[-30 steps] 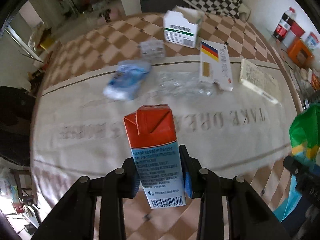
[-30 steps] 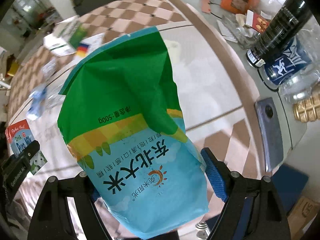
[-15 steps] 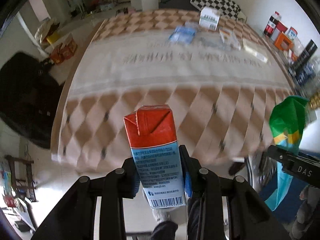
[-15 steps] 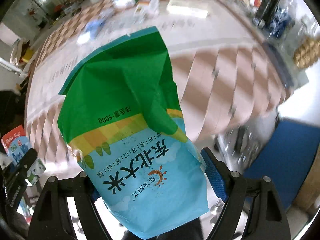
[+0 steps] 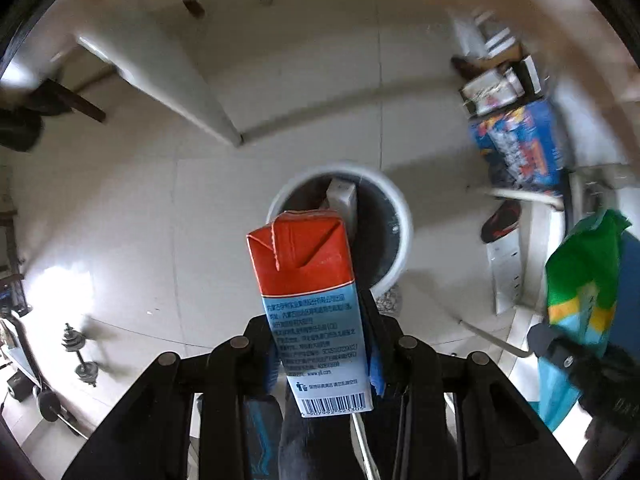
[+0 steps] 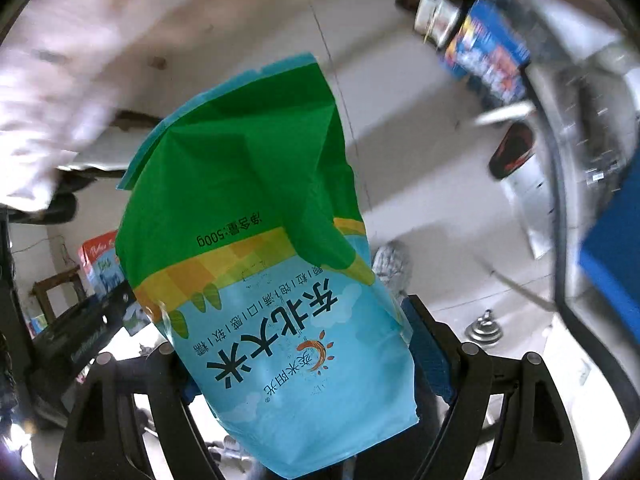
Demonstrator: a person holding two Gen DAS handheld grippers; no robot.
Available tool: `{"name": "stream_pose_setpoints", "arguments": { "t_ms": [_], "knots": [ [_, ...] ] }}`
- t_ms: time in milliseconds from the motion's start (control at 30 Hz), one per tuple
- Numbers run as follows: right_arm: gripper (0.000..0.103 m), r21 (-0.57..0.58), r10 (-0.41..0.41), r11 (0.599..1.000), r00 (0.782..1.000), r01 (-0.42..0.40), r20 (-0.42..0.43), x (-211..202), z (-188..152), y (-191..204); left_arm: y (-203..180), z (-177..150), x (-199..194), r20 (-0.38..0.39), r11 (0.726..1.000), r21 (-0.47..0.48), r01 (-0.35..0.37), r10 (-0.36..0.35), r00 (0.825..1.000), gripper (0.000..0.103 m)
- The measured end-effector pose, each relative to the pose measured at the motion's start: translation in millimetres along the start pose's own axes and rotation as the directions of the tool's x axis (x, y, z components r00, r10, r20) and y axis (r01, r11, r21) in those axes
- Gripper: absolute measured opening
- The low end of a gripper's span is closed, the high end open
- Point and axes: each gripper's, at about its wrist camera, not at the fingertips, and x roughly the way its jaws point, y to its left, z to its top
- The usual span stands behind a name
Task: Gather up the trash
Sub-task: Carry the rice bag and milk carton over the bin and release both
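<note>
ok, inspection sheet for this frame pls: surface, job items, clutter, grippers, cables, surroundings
Surface: pale tiled floor, seen from above.
Job's things: red-topped carton and green-blue rice bag, both held; white bin below the carton, a pale box already inside.
Clutter: blue printed pack, boxes, dark shoe, dumbbell.
Grippers: left gripper with jaws shut on the carton; right gripper with jaws shut on the bag.
Cables: nothing seen.
Surroundings: white panel over the floor, upper left; edges blurred.
</note>
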Motion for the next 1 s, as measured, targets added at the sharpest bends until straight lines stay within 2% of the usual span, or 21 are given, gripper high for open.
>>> {"name": "stream_pose_setpoints", "arguments": {
  "t_ms": [133,233,333,400,433,467,500,533,600,700,833,900,1000],
  "knots": [
    [0.085,0.017,0.012,1.0,0.997,-0.01,-0.079,91.0,21.6,-9.0,3.5,25.6,87.0,-0.076,0.998,-0.003,0.059,-0.059,0.995,0.032],
    [0.085,0.022,0.021,1.0,0.992,-0.018,-0.123,144.6,35.8,-13.2,8.8,37.0,129.9,-0.122,0.992,-0.025,0.121,-0.124,0.985,0.033],
    [0.085,0.02,0.025,1.0,0.986,-0.022,-0.166,184.1,46.4,-12.4,12.9,45.3,154.4,-0.154,0.981,-0.07,0.181,-0.19,0.97,0.034],
    [0.087,0.01,0.036,0.999,0.978,-0.034,-0.206,204.1,51.5,-11.0,16.3,46.2,161.6,-0.164,0.976,-0.098,0.195,-0.209,0.964,0.036],
    [0.088,0.007,0.044,0.999,0.973,-0.044,-0.226,212.2,54.1,-14.1,19.4,44.7,161.1,-0.167,0.976,-0.102,0.193,-0.208,0.964,0.046],
    [0.091,0.004,0.063,0.998,0.968,-0.064,-0.241,217.8,54.7,-12.6,21.7,43.5,159.4,-0.167,0.977,-0.1,0.19,-0.205,0.964,0.068],
    [0.1,0.001,0.079,0.997,0.964,-0.081,-0.253,221.0,55.9,-11.5,25.3,41.5,157.1,-0.166,0.977,-0.101,0.187,-0.202,0.965,0.079],
    [0.103,0.0,0.096,0.995,0.959,-0.1,-0.265,224.5,58.0,-11.5,28.2,38.5,154.7,-0.161,0.977,-0.109,0.186,-0.202,0.966,0.093],
    [0.103,-0.009,0.117,0.992,0.954,-0.124,-0.276,222.8,56.1,-9.7,36.8,30.9,147.8,-0.164,0.975,-0.122,0.185,-0.204,0.965,0.094],
    [0.103,-0.034,0.086,0.995,0.958,-0.099,-0.272,215.0,50.6,-6.8,49.4,22.4,135.2,-0.15,0.984,-0.115,0.137,-0.153,0.977,0.094],
    [0.103,-0.085,-0.007,0.996,0.976,-0.011,-0.219,190.7,39.7,-2.3,51.4,7.7,109.4,-0.061,0.996,-0.089,0.028,-0.034,0.998,0.094],
    [0.103,-0.116,-0.065,0.992,0.981,0.044,-0.185,175.5,33.0,1.2,49.7,-0.4,98.7,-0.033,0.997,-0.071,-0.026,0.023,0.999,0.094],
    [0.103,-0.142,-0.12,0.985,0.983,0.1,-0.141,156.4,27.8,5.3,48.5,-9.2,89.6,-0.031,0.997,-0.066,-0.044,0.042,0.999,0.094]
  ]
}}
